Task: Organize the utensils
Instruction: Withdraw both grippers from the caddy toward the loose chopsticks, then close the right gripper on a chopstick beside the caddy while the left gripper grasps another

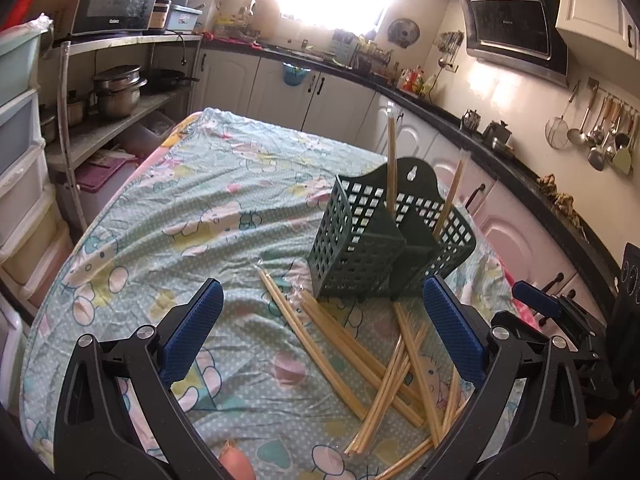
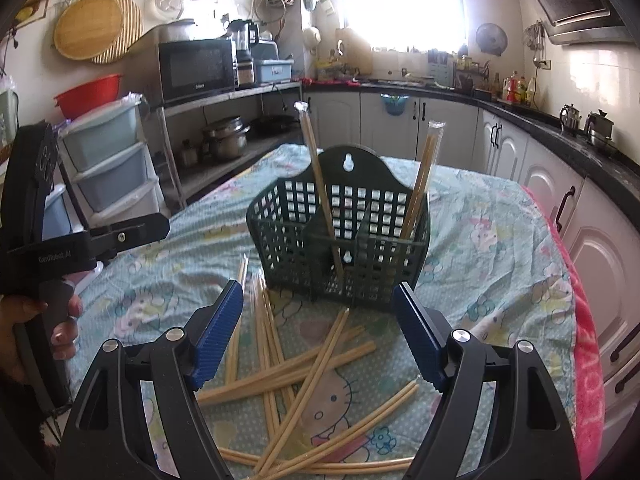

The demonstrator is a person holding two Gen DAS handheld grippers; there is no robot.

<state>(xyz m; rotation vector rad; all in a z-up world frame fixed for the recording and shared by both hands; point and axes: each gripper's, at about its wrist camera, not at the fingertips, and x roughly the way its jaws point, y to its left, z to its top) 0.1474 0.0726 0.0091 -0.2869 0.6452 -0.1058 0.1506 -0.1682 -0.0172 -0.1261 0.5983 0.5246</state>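
A dark green lattice utensil basket [image 1: 360, 248] [image 2: 296, 236] with two compartments stands upright on the table. One wrapped pair of chopsticks [image 1: 392, 160] [image 2: 320, 184] stands in its left compartment, another [image 1: 452, 196] [image 2: 420, 184] in its right. Several wrapped bamboo chopstick pairs [image 1: 360, 356] [image 2: 304, 376] lie scattered on the cloth in front of the basket. My left gripper [image 1: 320, 328] is open and empty above the pile. My right gripper [image 2: 318, 328] is open and empty above the pile, just before the basket.
The table wears a pale green cartoon cloth [image 1: 180, 208] [image 2: 492, 264]. Plastic drawers [image 2: 112, 168] and a metal shelf with pots [image 2: 224, 140] stand to the left. Kitchen cabinets [image 1: 520, 240] and counter run behind and to the right. A pink towel [image 2: 588, 360] hangs at the table's right edge.
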